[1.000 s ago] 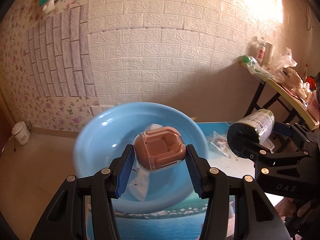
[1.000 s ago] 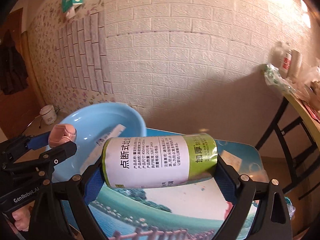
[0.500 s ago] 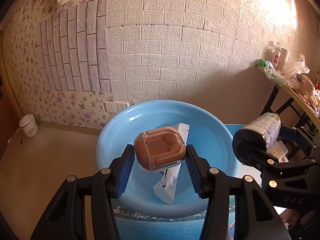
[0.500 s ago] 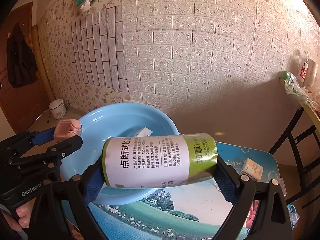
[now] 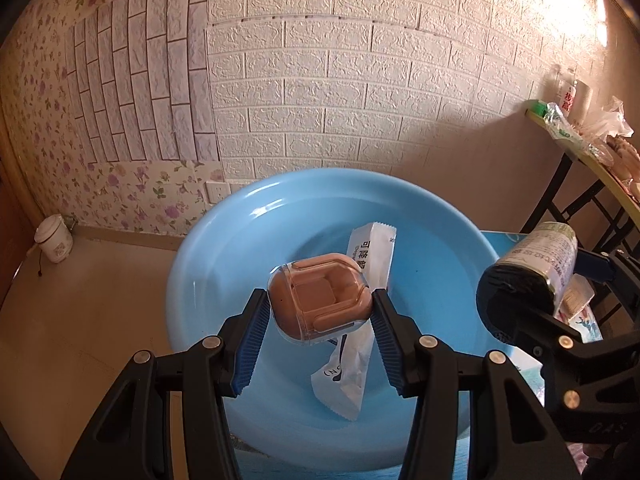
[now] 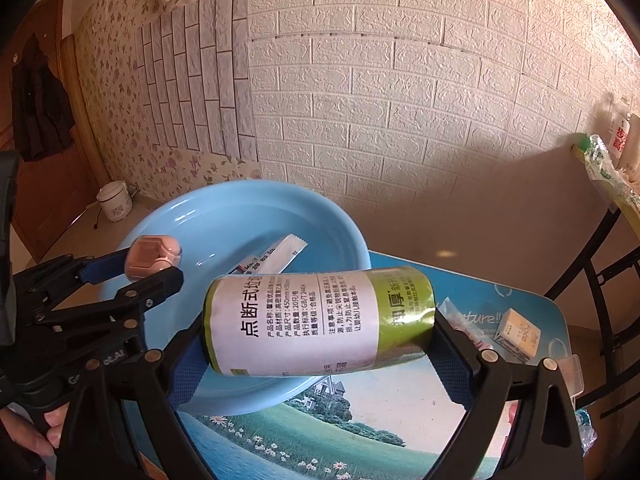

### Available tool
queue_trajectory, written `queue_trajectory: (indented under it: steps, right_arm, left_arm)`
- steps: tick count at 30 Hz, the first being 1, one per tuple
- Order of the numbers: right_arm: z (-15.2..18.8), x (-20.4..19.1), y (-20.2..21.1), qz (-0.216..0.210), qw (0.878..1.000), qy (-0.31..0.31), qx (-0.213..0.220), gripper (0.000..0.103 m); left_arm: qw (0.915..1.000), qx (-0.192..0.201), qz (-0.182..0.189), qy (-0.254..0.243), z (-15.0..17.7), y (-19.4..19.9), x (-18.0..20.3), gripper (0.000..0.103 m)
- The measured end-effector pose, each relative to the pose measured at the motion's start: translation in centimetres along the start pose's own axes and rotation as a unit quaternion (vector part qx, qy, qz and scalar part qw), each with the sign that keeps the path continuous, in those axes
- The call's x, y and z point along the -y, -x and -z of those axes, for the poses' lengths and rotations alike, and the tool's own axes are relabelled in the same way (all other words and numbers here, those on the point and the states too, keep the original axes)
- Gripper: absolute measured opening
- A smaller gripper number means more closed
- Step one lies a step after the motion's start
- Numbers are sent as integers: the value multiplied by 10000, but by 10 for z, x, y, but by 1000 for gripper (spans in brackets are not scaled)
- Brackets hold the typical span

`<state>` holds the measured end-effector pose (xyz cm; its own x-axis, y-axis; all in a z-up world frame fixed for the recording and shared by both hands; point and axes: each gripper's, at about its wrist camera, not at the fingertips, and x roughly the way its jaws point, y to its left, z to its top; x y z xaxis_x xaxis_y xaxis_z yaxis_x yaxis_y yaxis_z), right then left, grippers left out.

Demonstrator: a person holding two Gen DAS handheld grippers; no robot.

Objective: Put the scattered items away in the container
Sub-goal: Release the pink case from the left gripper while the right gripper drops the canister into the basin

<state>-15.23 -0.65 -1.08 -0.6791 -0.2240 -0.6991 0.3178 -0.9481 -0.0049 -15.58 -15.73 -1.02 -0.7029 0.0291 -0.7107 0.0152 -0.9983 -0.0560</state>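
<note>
Left gripper (image 5: 320,312), clamped on a small pink case (image 5: 318,300) with a clear shell, blue ribbed pads (image 5: 252,344) pressed against both of its sides. Case held in the air, directly ahead of the fingertips and above the hollow of a light blue basin (image 5: 440,224). Below and just beyond the case, a long white packet (image 5: 352,364) with printed text, lying flat on the basin floor and running from near the fingertips toward the far wall of the basin. To the right of this tool, the right gripper (image 6: 316,332), clamped endwise on a roll of bags (image 6: 316,320) with a white and green label, dark end of the roll (image 5: 516,304) turned toward the left camera. Roll held crosswise between the right fingers, lying level, one pad on each end, above the near right rim of the basin as seen from the right wrist. Ahead and to the left of the roll, the basin (image 6: 240,208) with the packet (image 6: 276,256) inside; farther left, the left gripper (image 6: 152,268) with the case (image 6: 152,256). Under the basin, a table top (image 6: 320,432) printed with a landscape picture. Ahead and to the right of the right fingers, a small white box (image 6: 518,336) resting on the table, well apart from the basin. Behind everything, a white brick-pattern wall (image 6: 400,100).
</note>
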Motion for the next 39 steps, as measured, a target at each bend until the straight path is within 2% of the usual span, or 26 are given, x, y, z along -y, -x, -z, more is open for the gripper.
queue_trajectory:
  steps: [15,24,27,30,31,34,37,39]
  right_arm:
    - [2,-9,-17,-44,9998,116,-154,96]
    - [-5,-25,-27,-252,9987,439,-51,96]
    - [-9,-28,-35,-307,9984,453,-134,96]
    - [-11,-30,-41,-352,9981,448,-234,96]
    - [-10,-31,-40,-317,9981,471,-227,97]
    - [-8,-36,-39,-296,9977,585,-163,97]
    - [-6,-39,-37,-252,9974,672,-108,103]
    - [-6,-42,-36,-286,9967,753,-80,103]
  left_arm:
    - [9998,90,-57,158,-4,-4,-17,54]
    - [9994,130,-115,285,-4,6,-33,54]
    - [9993,175,-199,268,-3,11,-38,54]
    - [9988,170,-289,349,-2,12,-46,59]
    - [9986,145,-329,391,-1,11,-48,64]
    - [9982,124,-350,474,1,12,-53,67]
    - [9981,159,-373,469,1,15,-54,79]
    - [9982,186,-356,453,1,18,-53,79]
